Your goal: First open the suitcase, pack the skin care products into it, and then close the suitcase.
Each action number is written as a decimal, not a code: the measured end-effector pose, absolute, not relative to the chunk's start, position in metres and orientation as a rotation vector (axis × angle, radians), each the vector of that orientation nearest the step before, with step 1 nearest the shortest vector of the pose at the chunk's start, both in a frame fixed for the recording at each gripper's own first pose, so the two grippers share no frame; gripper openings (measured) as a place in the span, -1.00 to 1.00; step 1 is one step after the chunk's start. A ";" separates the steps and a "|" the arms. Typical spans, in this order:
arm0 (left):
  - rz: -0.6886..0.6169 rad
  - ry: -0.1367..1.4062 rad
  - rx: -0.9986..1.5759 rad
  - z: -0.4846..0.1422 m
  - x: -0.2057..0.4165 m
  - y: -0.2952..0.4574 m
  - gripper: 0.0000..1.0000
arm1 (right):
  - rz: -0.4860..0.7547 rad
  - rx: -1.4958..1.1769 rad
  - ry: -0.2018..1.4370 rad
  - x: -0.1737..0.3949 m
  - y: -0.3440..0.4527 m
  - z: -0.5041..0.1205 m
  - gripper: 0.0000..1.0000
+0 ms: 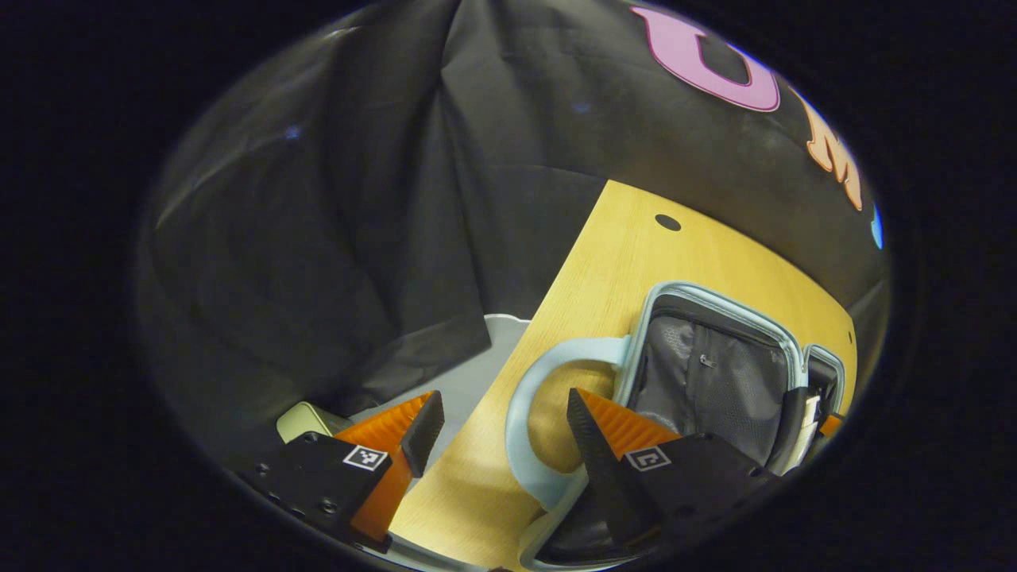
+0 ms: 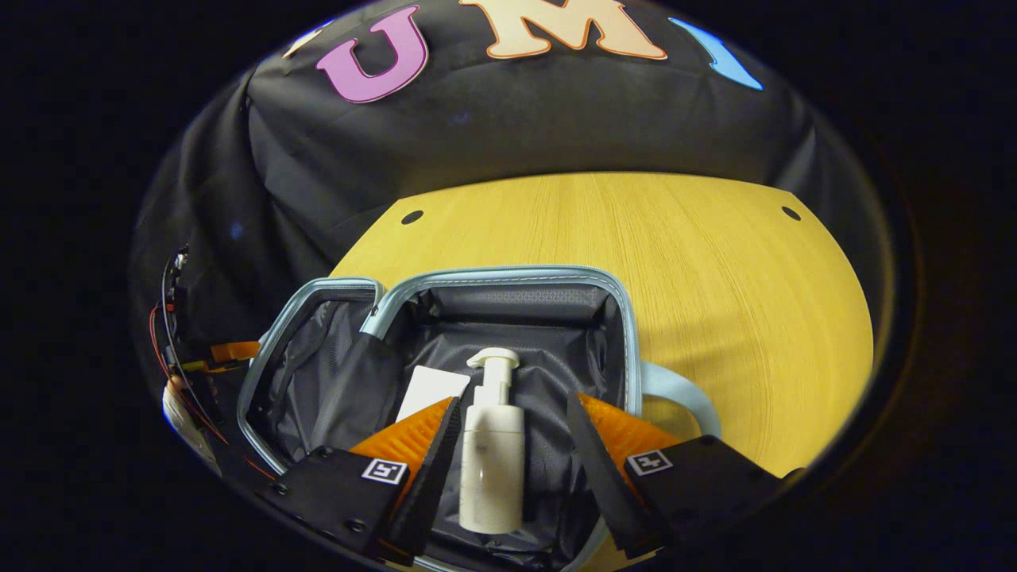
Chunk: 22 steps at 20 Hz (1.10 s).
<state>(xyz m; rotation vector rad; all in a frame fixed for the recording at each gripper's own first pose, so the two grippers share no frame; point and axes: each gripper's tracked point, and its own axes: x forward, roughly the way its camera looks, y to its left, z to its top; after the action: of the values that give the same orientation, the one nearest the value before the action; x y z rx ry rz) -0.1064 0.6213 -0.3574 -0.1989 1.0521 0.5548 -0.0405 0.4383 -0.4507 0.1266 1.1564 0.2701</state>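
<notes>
Right tool [image 2: 508,433] gapes around the pump bottle [image 2: 493,465] inside the suitcase [image 2: 508,274]; left tool [image 1: 500,421] gapes by its handle [image 1: 528,389].

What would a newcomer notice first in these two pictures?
The open light-blue suitcase with dark lining lies on the yellow wooden table. Inside, between the open right gripper's fingers, lies a white pump bottle, beside a flat white box. The left gripper hangs open near the suitcase's handle.
</notes>
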 end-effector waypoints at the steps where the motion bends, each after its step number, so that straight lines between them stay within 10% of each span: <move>1: 0.550 1.072 -0.206 -0.363 -0.108 0.624 0.85 | 0.269 0.136 1.149 -0.037 0.440 -0.448 0.69; 8: 0.503 1.147 -0.287 -0.396 -0.109 0.629 0.65 | 0.279 0.133 1.064 -0.015 0.439 -0.429 0.69; 12: 0.464 1.193 -0.299 -0.394 -0.105 0.612 -0.73 | 0.289 0.120 1.008 -0.008 0.428 -0.415 0.69; 22: 0.476 1.037 -0.177 -0.282 -0.085 0.580 -1.00 | 0.362 0.065 0.836 0.007 0.394 -0.372 0.69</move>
<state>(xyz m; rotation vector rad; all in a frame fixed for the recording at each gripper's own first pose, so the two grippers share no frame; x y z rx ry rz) -0.0854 0.5803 -0.2822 -0.1768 1.0367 0.4759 0.0070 0.3943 -0.3715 0.0650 0.8359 0.3616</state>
